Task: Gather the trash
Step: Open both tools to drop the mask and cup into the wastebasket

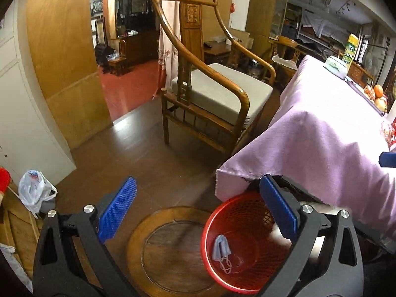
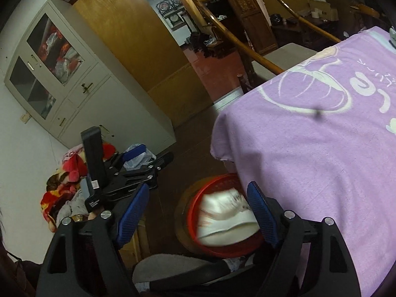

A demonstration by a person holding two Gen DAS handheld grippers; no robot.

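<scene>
we are at the near corner of a table draped in a purple cloth, with a wooden armchair beyond its far corner and a grey cabinet against the wall. on the floor just under that near table corner sits a red mesh basket, resting on the edge of a round wooden tray.

our left gripper hangs over the basket's rim with its blue pads spread wide and nothing between them. our right gripper is also spread, poised above the same basket; its pads do not press on anything. below it a white crumpled wrapper or paper packet is blurred over the basket's mouth, and we judge it is dropping in, though we cannot tell whether it has landed.

inside the basket, near its left wall, lies a pale blue face mask with its ear loops trailing.

so we read the task as partly done: one piece is binned and a second is going in. what is left is hard to say. a knotted plastic bag sits by the cabinet's foot, and small items crowd the table's far edge, but whether any is trash we cannot tell.
</scene>
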